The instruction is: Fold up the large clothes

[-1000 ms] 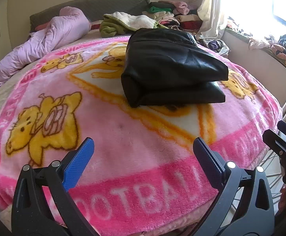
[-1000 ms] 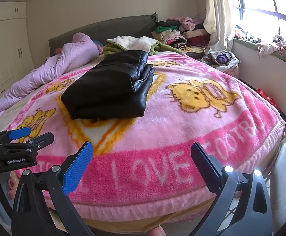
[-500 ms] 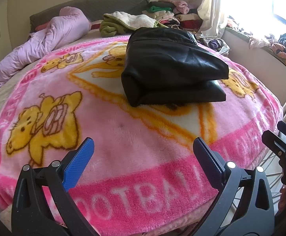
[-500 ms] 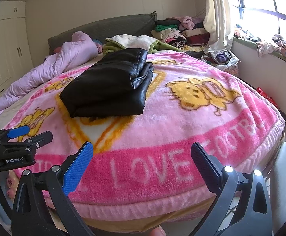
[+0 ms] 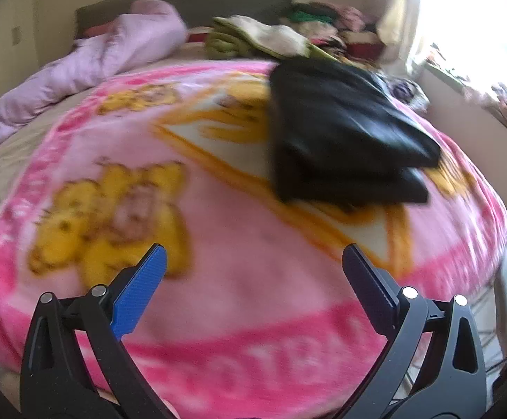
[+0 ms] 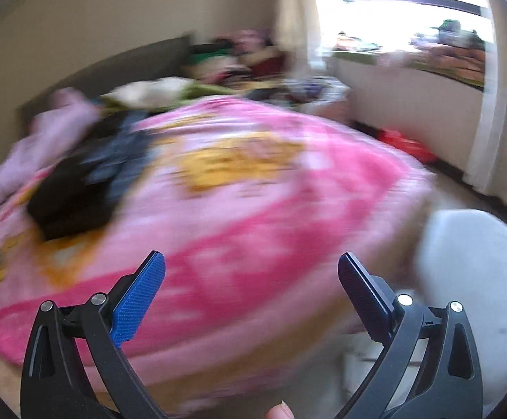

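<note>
One folded black garment [image 5: 344,132]

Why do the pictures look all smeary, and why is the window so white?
Right wrist view: heavy motion blur smears the pink cartoon blanket and the folded black leather jacket, while the right gripper itself stays sharp. Left wrist view: milder blur, with the jacket still recognisable. In both views the window is blown out white by daylight, and the fisheye lens bends the bed round.
</note>
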{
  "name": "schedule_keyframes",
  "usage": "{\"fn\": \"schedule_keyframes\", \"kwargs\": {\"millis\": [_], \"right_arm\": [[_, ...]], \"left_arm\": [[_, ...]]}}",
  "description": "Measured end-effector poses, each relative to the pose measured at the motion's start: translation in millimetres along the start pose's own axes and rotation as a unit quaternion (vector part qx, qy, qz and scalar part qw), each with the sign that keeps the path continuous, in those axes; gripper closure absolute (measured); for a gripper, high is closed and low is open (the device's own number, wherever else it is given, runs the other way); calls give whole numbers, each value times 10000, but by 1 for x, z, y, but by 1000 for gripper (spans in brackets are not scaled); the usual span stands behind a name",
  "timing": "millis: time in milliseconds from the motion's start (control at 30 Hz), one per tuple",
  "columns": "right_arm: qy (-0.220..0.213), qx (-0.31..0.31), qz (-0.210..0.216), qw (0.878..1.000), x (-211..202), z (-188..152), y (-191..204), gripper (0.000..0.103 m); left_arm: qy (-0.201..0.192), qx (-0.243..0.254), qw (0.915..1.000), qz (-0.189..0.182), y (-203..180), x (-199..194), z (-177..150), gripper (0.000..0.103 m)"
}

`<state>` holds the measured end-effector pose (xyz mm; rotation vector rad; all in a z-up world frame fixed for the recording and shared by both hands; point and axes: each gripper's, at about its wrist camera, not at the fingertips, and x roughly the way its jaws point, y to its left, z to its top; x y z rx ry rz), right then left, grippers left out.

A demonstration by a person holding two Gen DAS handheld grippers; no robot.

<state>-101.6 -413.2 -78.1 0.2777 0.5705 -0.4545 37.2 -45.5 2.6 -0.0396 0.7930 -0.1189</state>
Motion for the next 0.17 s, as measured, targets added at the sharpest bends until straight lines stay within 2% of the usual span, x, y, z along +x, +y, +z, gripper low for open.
{"fn": "schedule_keyframes", "kwargs": {"millis": [67, 100, 167], "right_arm": [[62, 281, -606, 9977, 10, 5, -50, 4], [137, 503, -945, 9942, 16, 7, -79, 4], [378, 1029, -1763, 9782, 31, 8, -157, 4]], "left_arm": [[-111, -266, 9993, 257, 41, -7, 15, 9], [-183, -463, 9977, 453, 76, -12, 25, 9], [-241, -816, 9919, 945, 141, -20, 38, 9]]}}
